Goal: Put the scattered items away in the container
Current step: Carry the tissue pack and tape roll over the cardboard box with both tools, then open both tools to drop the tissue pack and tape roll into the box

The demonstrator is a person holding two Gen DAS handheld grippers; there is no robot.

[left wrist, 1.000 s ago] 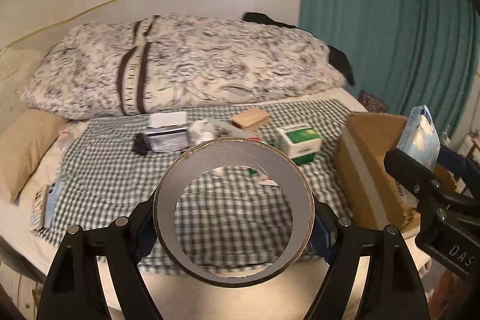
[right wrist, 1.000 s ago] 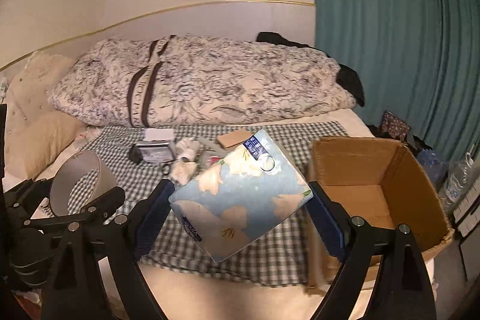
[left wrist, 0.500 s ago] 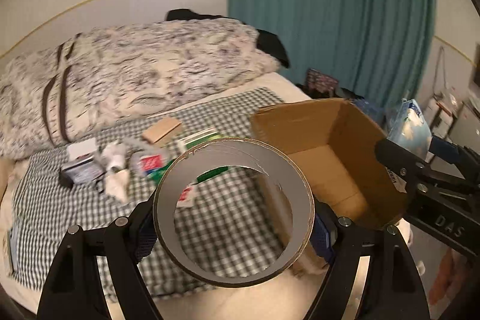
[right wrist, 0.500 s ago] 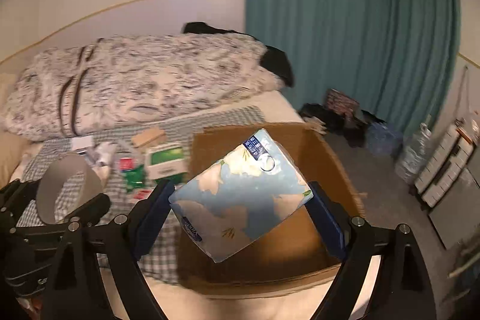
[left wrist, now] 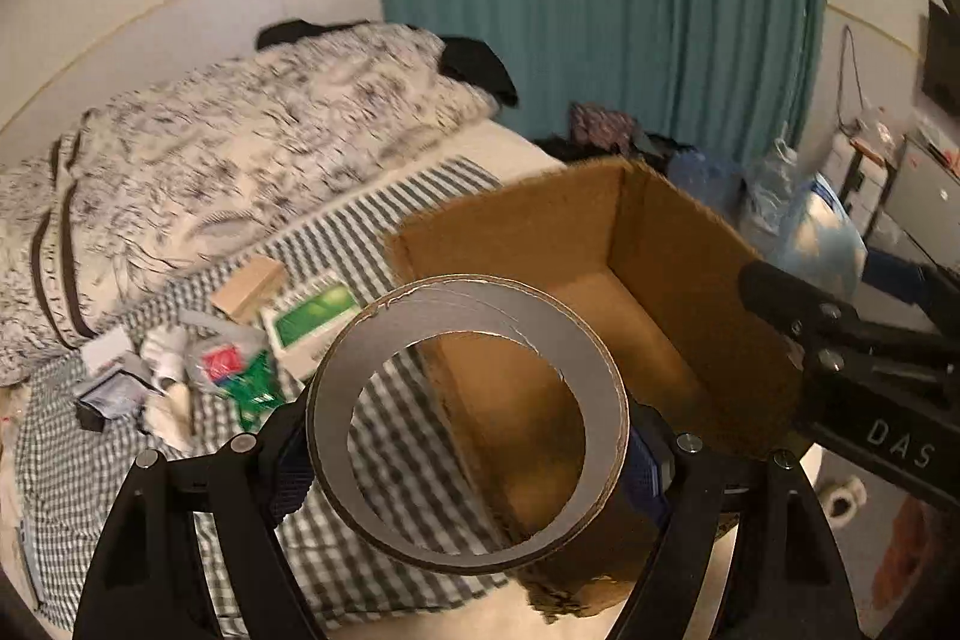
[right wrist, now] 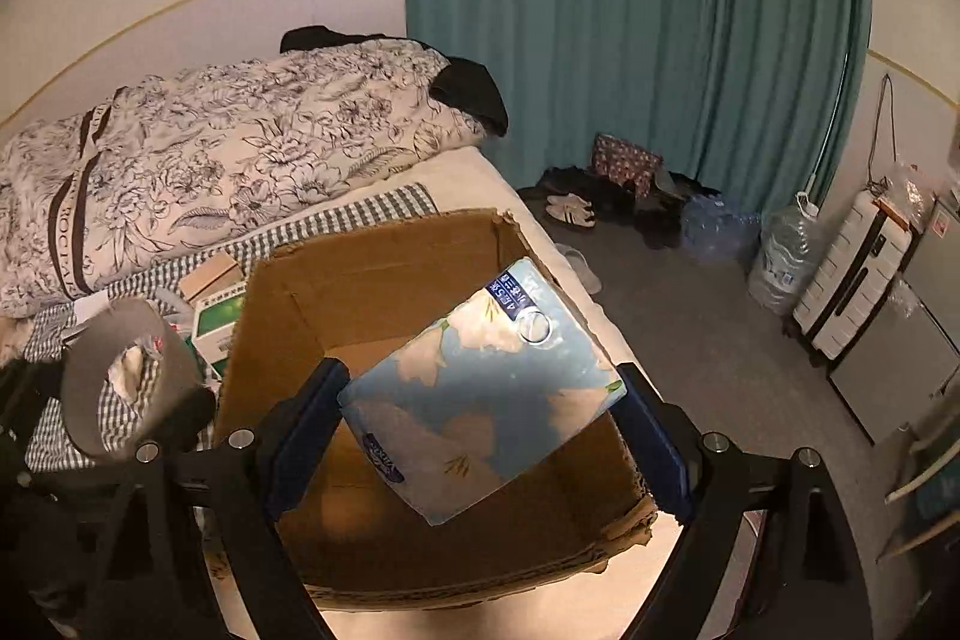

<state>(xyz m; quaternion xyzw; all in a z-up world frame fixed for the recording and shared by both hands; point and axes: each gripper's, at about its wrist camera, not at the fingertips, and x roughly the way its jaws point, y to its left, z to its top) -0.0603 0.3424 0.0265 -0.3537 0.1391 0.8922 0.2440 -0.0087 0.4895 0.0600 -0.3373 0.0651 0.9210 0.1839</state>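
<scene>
My left gripper is shut on a wide grey tape roll, held in the air over the near left edge of the open cardboard box. In the right wrist view that roll hangs left of the box. My right gripper is shut on a blue flowered tissue pack, tilted, above the inside of the box. The same pack shows past the box's right wall in the left wrist view. Several small items lie on the checked cloth: a green-and-white carton, a wooden block, crumpled wrappers.
A flowered duvet lies along the wall behind the cloth. A teal curtain hangs beyond the bed. On the floor to the right are shoes, water bottles and a white suitcase.
Both grippers have swung right from over the checked cloth to the cardboard box, each still holding its item. The tissue pack is now over the box's inside, the tape roll at its near left edge.
</scene>
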